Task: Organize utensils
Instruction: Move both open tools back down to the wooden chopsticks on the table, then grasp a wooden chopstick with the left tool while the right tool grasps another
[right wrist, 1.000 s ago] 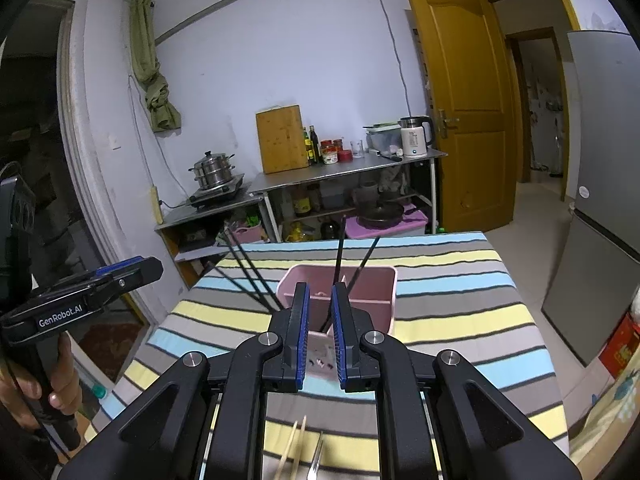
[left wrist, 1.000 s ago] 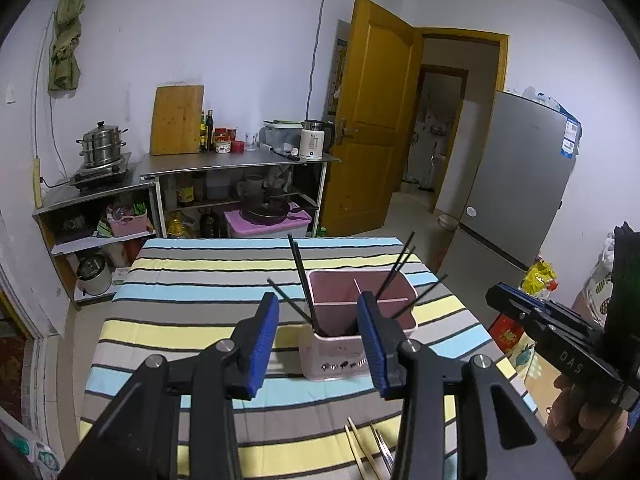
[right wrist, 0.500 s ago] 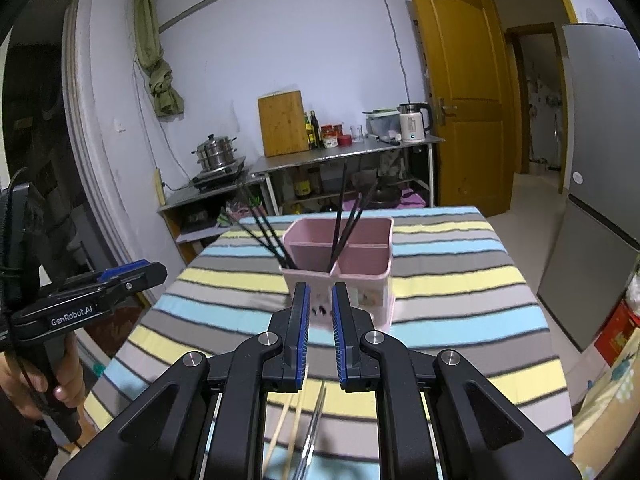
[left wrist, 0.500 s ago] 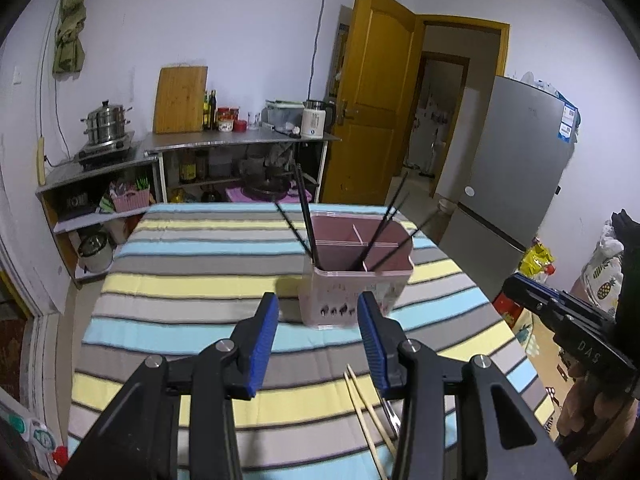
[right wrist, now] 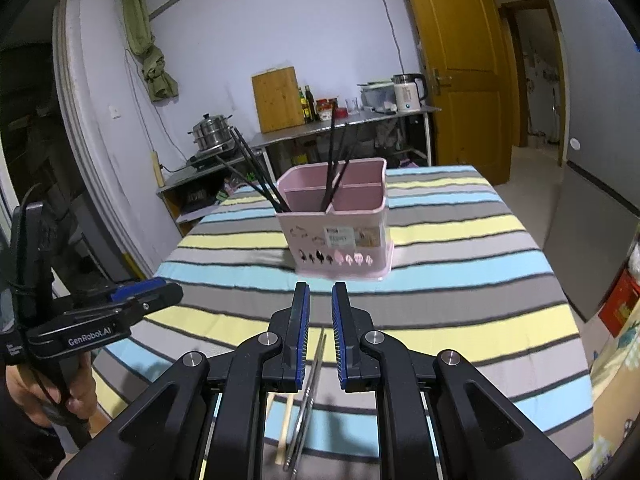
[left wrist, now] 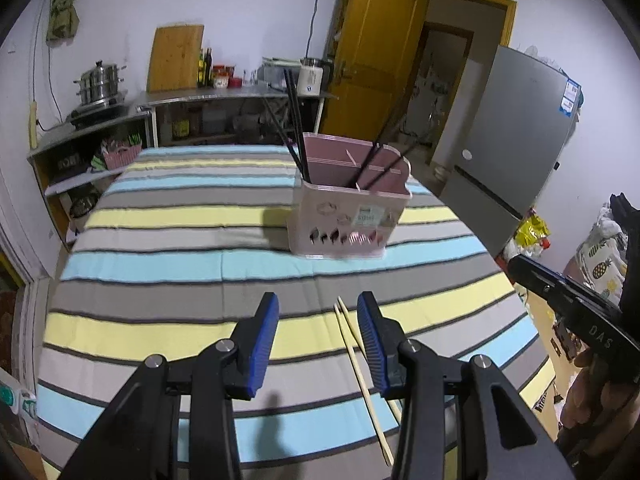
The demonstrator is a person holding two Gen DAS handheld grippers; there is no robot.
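A pink utensil holder stands upright on the striped tablecloth, toward the table's far edge and somewhat right of its middle. Black chopsticks lean out of its left and right compartments. Nearer the front edge lie two pale wooden chopsticks side by side, with metal chopsticks just beside them on the right. Nothing stands between these loose pieces and the holder; only bare cloth separates them.

The left gripper hangs above the cloth with its jaws parted and empty, the wooden pair lying beneath its right finger. The right gripper has its jaws drawn narrow, a slim gap left between them, nothing pinched; the metal chopsticks lie under that gap.

Beyond the table's far edge are a steel shelf with a steamer pot, a cutting board, a kettle, a yellow door and a grey refrigerator.
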